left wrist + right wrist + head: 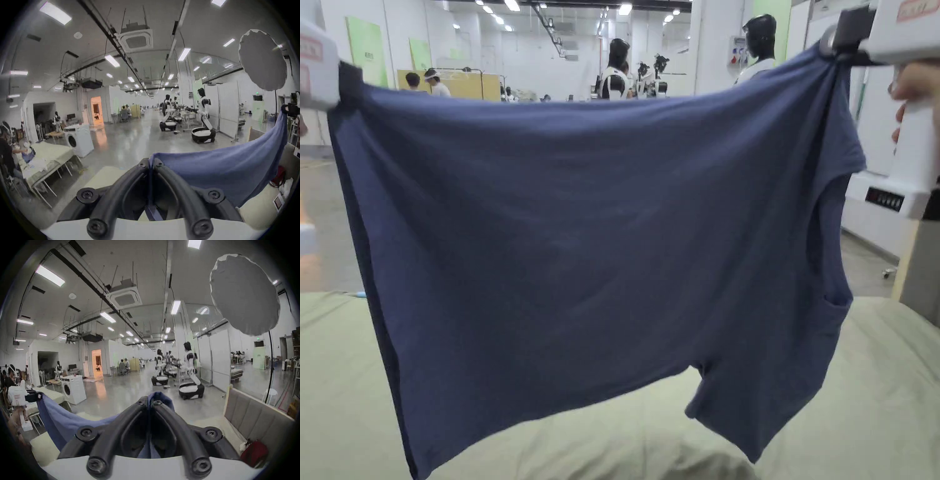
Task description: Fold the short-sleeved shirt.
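Head view shows the left tool (344, 84) at the upper left of the frame and the right tool (850, 37) at the upper right. Each one pinches a top corner of the blue shirt (600, 250). In the left gripper view, the two black jaws of the left tool (151, 164) are pressed together with a bit of blue cloth squeezed between them. In the right gripper view, the right tool (148, 400) is the same: jaws closed tight, with a blue fold poking out at the tips. A hand (915, 94) holds the right tool at the right edge of the head view.

From the tools, the shirt hangs down like a curtain and fills the middle of the head view. Its top edge sags a little between the two tools. One short sleeve (844, 147) droops at the right side. The bottom of the shirt hangs just over the pale green bed (887, 400) in the lower part of the frame; whether it touches the bed cannot be told.

The shirt looks soft, thin and light. It will bend and flop anywhere, so it likely needs two holds far apart to stay flat. Corners and edges look like the best places to pinch. A loose pinch might let it slip out.
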### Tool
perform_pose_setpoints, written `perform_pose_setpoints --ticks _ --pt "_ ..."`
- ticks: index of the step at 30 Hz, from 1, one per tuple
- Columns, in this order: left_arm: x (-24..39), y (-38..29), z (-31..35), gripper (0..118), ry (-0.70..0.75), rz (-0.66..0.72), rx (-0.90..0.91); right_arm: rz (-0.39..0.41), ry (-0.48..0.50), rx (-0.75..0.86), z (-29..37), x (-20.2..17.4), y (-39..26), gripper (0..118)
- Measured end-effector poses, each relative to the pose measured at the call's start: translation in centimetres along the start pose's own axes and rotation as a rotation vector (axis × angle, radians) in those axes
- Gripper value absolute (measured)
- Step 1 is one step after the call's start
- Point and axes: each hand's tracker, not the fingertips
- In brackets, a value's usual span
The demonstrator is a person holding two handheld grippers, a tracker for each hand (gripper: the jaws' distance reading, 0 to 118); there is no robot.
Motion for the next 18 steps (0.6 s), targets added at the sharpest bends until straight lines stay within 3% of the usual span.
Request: perform_pose_setpoints --ticks 3,10,18 --pt "0.3 -5.8 -1.9 1 -0.030 0.088 -0.047 -0.037 -0.018 -0.072 -2.5 0.7 -5.3 7" --pt "0.6 -13.2 -2.8 1 -0.060 0.125 -0.122 -0.062 -0.014 -0.132 -1.2 1.4 -11.8 7" --pt "0.2 -17.0 6.1 1 -0.084 0.107 -0.178 -0.069 0.007 -0.168 8.3 1.8 -13.8 7"
